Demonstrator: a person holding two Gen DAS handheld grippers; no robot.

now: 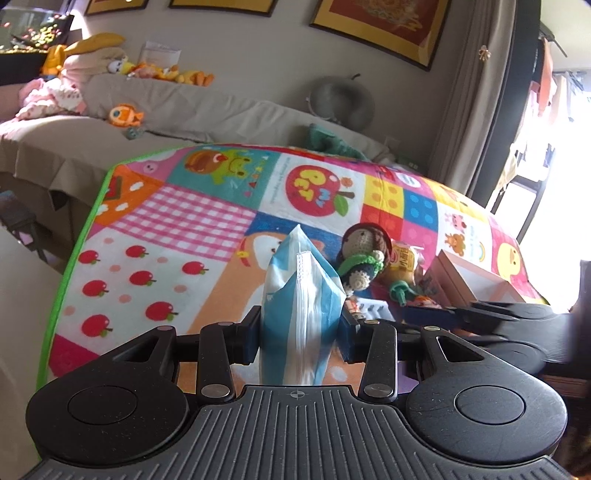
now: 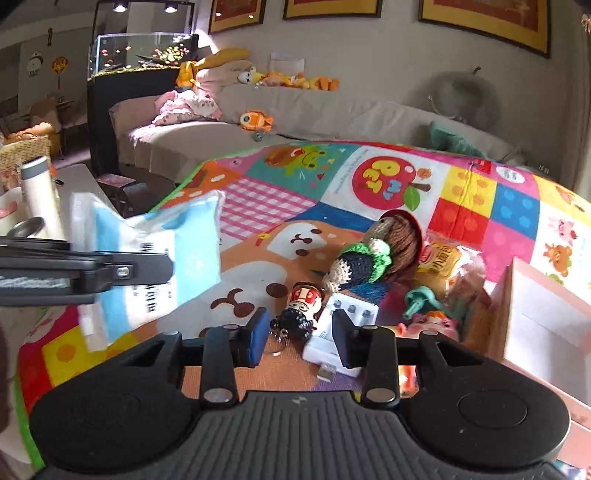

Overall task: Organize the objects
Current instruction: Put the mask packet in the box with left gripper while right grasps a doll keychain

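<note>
The left claw [image 1: 301, 328] is clamped on a blue-and-white tissue pack [image 1: 301, 295], held up off the play mat [image 1: 177, 218]. It looks light, soft and crinkly, so gripping the middle suits it. The right claw [image 2: 300, 338] hangs apart over a small doll [image 2: 301, 306].

This is a family living room in a home with a small child. Beyond the tongs lies a bright patchwork play mat with apples, a frog and cartoon animals [image 2: 369, 192], edged in green. Behind it stands a long sofa under a beige cover [image 2: 332, 114], with yellow and orange plush toys [image 2: 295, 79] lined along its back and an orange plush fish [image 2: 255, 120] on the seat. Gold-framed red pictures [image 2: 484, 18] hang on the pale wall above. Far to the left of the tongs, a lit glass aquarium on a black cabinet [image 2: 142, 51] glows.
</note>
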